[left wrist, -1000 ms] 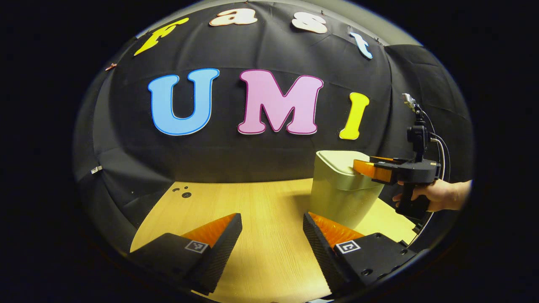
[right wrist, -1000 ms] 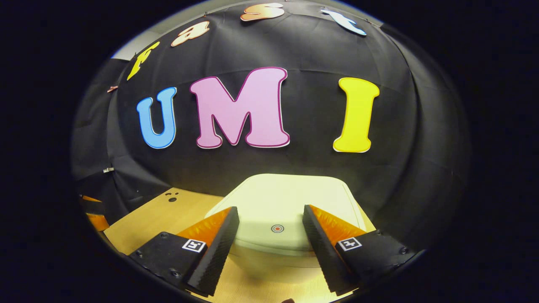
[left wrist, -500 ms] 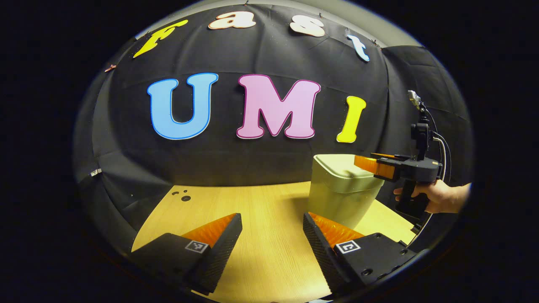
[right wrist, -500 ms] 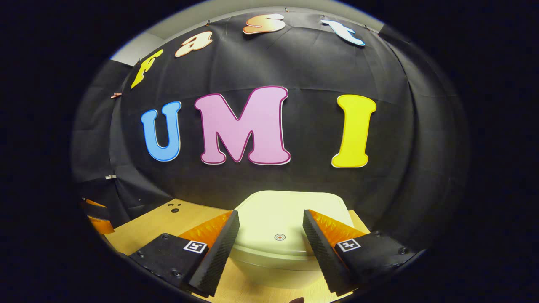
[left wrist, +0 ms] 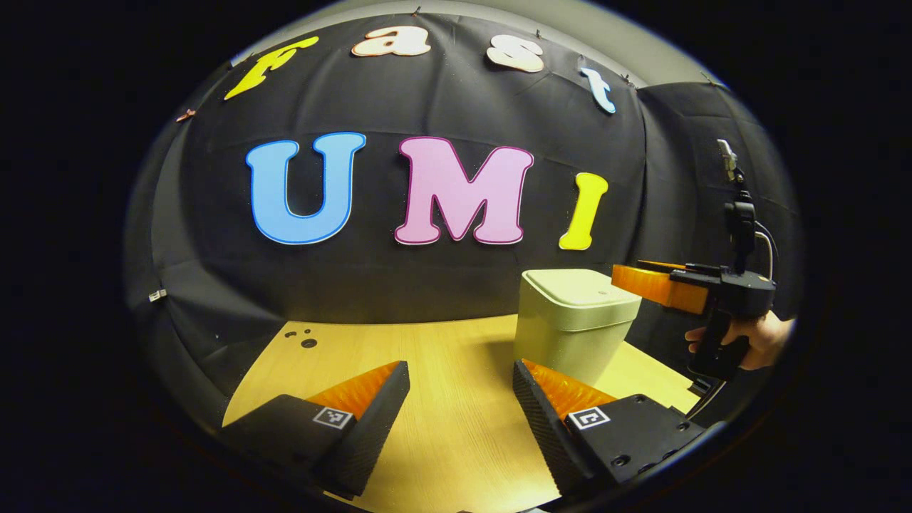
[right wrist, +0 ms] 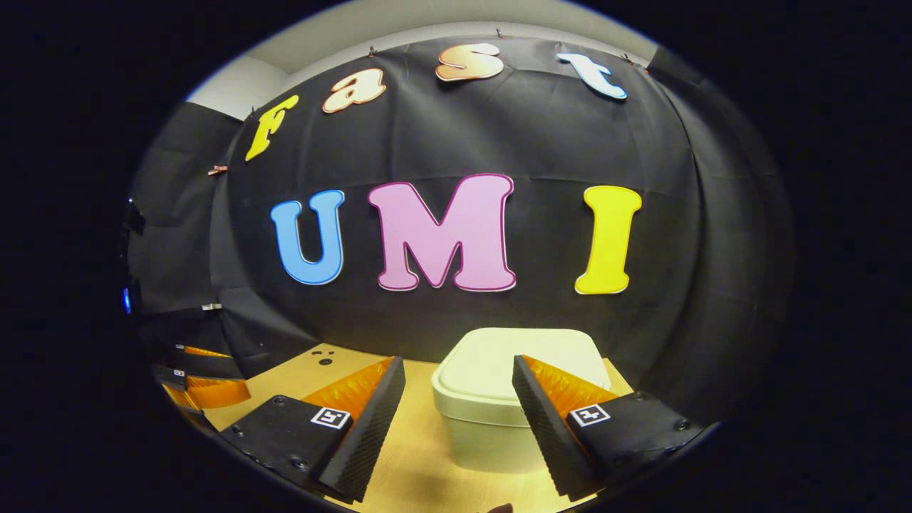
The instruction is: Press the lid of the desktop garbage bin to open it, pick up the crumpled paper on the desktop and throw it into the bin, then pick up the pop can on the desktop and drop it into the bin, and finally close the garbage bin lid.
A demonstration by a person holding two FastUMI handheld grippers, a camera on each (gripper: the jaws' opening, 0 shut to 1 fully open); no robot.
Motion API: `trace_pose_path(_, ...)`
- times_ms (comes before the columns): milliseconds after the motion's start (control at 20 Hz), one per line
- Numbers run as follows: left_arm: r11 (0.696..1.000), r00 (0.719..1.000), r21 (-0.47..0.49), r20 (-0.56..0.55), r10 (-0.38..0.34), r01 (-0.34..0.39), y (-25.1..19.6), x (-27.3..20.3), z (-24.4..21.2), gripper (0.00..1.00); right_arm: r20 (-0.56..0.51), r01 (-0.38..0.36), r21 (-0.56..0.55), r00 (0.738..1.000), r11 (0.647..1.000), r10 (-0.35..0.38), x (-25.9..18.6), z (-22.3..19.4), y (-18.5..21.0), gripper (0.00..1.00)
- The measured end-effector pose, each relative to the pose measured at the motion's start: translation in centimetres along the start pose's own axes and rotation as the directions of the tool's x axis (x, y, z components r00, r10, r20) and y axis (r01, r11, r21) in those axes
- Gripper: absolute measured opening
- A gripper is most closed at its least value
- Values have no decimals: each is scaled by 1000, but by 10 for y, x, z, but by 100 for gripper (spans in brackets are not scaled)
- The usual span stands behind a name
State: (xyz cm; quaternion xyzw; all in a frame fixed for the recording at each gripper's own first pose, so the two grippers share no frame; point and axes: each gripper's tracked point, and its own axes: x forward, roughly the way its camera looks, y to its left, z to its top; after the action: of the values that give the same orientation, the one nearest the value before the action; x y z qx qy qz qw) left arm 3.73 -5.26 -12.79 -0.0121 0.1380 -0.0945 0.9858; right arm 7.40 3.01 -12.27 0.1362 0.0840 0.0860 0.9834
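The pale green desktop bin [left wrist: 570, 335] stands on the wooden table [left wrist: 442, 349] at the right, its lid [left wrist: 581, 288] down flat. My left gripper [left wrist: 461, 372] hovers open over the table, left of and nearer than the bin, with nothing between its fingers. To the right of the bin a hand [left wrist: 766, 338] holds my right gripper [left wrist: 627, 276] level with the lid and a little clear of it. In the right gripper view the bin [right wrist: 484, 434] sits just ahead and below, its lid [right wrist: 491, 363] shut, and my right gripper [right wrist: 458, 367] is open and empty. The left gripper [right wrist: 210, 372] appears at the far left.
Black cloth closes off the back and both sides of the table. A few small dark holes [left wrist: 306, 338] mark the tabletop at the far left corner. A cable [left wrist: 766, 246] runs up from the right gripper's handle.
My right gripper has lifted off the bin's lid and drawn back and to the right, so the bin looks smaller in its view. The lid stays down. The left gripper has barely moved.
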Motion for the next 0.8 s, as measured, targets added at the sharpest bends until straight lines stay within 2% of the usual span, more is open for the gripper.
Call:
trace_pose_path(350,1000,1000,2,13,-22,22,1,-7,2,94,-30,-45,9,999,999,45,-36,-14,38,95)
trace_pose_path(800,1000,1000,-6,9,-10,10,5,-10,-4,94,-74,-64,4,995,998,64,-56,-33,45,95)
